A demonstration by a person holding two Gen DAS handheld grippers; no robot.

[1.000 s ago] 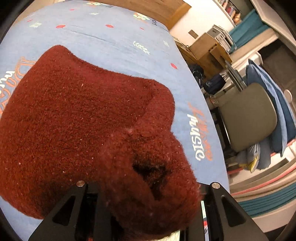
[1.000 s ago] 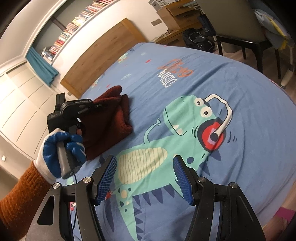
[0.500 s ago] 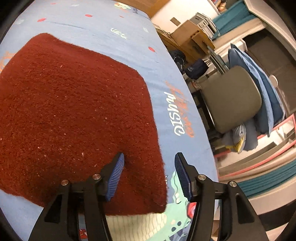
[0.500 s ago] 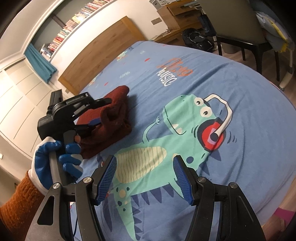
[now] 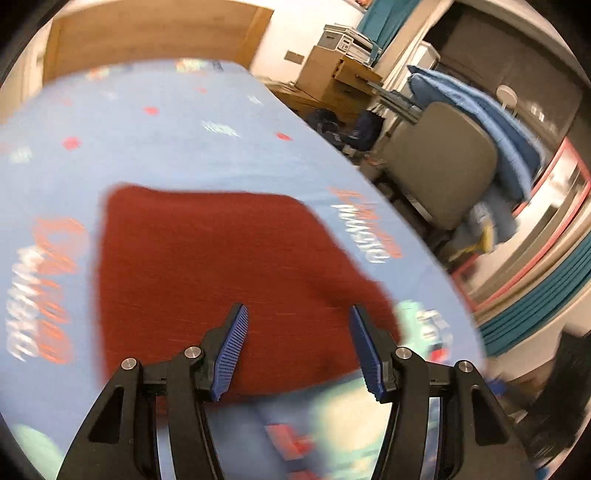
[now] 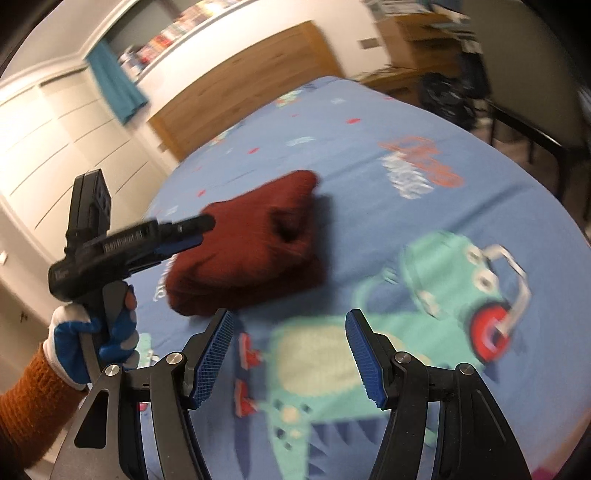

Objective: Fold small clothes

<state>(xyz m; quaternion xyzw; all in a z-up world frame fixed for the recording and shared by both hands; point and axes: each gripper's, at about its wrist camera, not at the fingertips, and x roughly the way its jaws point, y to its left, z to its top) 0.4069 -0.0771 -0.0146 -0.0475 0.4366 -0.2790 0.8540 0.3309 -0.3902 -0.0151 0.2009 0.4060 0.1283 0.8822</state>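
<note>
A dark red fleece garment (image 5: pixel 229 266) lies folded in a rough square on the blue dinosaur-print bedspread (image 5: pixel 177 140). My left gripper (image 5: pixel 297 350) is open and empty, lifted above the garment's near edge. In the right wrist view the garment (image 6: pixel 251 251) sits left of centre, and the left gripper (image 6: pixel 192 230) hovers at its left side, held by a gloved hand. My right gripper (image 6: pixel 290 354) is open and empty, in front of the garment over the green dinosaur print (image 6: pixel 424 295). Both views are motion-blurred.
A wooden headboard (image 5: pixel 147 33) stands at the far end of the bed. A grey chair (image 5: pixel 439 166) draped with blue cloth, boxes and a desk stand past the bed's right edge. White wardrobes (image 6: pixel 48 147) line the left side.
My left gripper let go of the red garment, opened, and pulled back and up. The garment now lies folded flat. My right gripper shifted closer toward the garment, still open.
</note>
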